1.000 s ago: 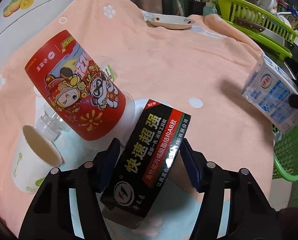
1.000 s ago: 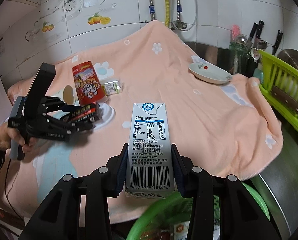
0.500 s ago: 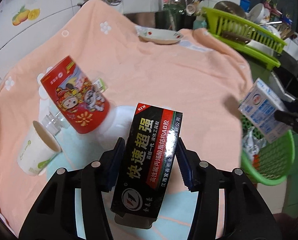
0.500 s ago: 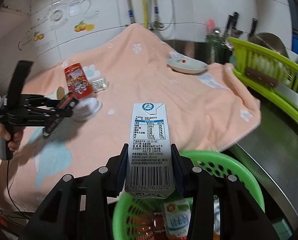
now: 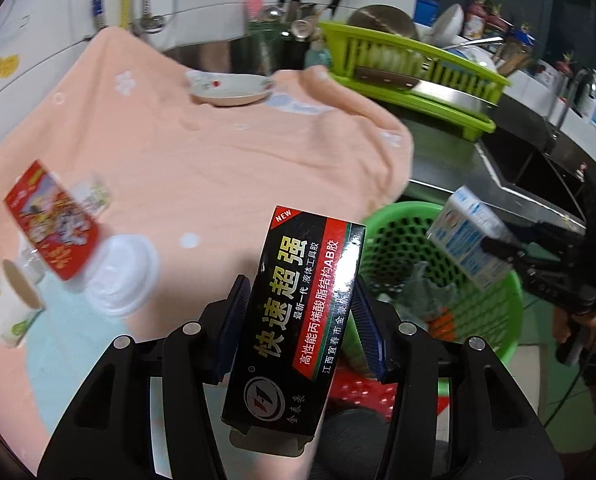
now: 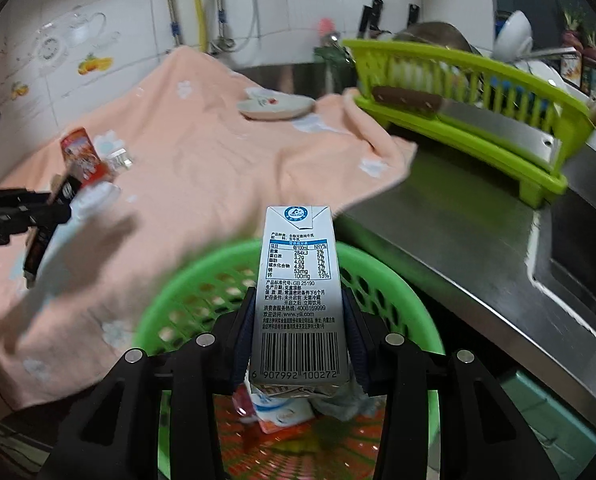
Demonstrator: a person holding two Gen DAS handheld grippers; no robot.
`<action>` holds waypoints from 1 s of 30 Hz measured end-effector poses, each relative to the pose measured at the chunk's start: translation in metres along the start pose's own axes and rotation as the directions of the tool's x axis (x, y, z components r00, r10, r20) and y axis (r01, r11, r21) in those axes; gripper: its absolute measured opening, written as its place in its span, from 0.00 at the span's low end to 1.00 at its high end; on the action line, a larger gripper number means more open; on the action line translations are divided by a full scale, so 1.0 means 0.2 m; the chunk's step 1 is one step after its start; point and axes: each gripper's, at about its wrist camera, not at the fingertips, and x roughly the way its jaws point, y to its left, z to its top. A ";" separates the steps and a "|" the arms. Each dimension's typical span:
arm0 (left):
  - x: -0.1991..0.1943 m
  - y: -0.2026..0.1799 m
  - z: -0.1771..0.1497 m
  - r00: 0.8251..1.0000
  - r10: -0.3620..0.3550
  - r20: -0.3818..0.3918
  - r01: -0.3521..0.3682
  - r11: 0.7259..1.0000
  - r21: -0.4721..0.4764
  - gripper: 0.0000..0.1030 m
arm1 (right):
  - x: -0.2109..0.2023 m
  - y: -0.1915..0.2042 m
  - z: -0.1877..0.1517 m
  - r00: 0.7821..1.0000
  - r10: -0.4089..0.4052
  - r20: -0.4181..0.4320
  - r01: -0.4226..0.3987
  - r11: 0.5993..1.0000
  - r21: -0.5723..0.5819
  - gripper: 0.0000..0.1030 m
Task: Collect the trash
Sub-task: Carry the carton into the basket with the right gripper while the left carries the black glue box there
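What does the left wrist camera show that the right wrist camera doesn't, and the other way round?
Only the left wrist view shows the paper cup beside the red cup and the black box's printed front, gripped by the left gripper. Only the right wrist view shows the milk carton's barcode side, gripped by the right gripper. Both show the green basket, the peach towel and the plate.

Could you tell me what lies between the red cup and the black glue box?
In the left wrist view, a clear plastic lid lies on the towel between red cup and black glue box.

wrist views, shared green basket (image 5: 510,312)
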 end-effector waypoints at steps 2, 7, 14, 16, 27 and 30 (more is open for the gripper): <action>0.02 -0.06 0.01 1.000 -0.019 -0.004 0.019 1.000 0.006 0.49 | 0.00 -0.03 -0.03 1.000 -0.011 -0.005 0.011 1.000 0.005 0.42; 0.09 -0.20 0.03 0.998 -0.055 -0.020 0.055 0.998 0.019 0.49 | -0.03 -0.09 -0.08 1.000 -0.026 0.004 0.025 0.999 0.022 0.46; 0.20 -0.37 0.05 0.993 -0.103 -0.049 0.103 0.995 0.007 0.49 | -0.11 -0.13 -0.11 0.999 -0.023 0.036 0.022 0.999 0.035 0.49; 0.23 -0.41 0.05 0.993 -0.106 -0.060 0.107 0.994 0.010 0.49 | -0.13 -0.14 -0.12 0.999 -0.019 0.038 0.018 0.999 0.038 0.50; 0.29 -0.51 0.07 0.988 -0.128 -0.086 0.130 0.991 0.012 0.51 | -0.16 -0.17 -0.14 0.998 0.013 0.056 -0.018 0.996 0.082 0.51; 0.29 -0.52 0.07 0.988 -0.129 -0.083 0.130 0.992 0.007 0.57 | -0.16 -0.17 -0.14 0.998 0.016 0.056 -0.021 0.996 0.083 0.51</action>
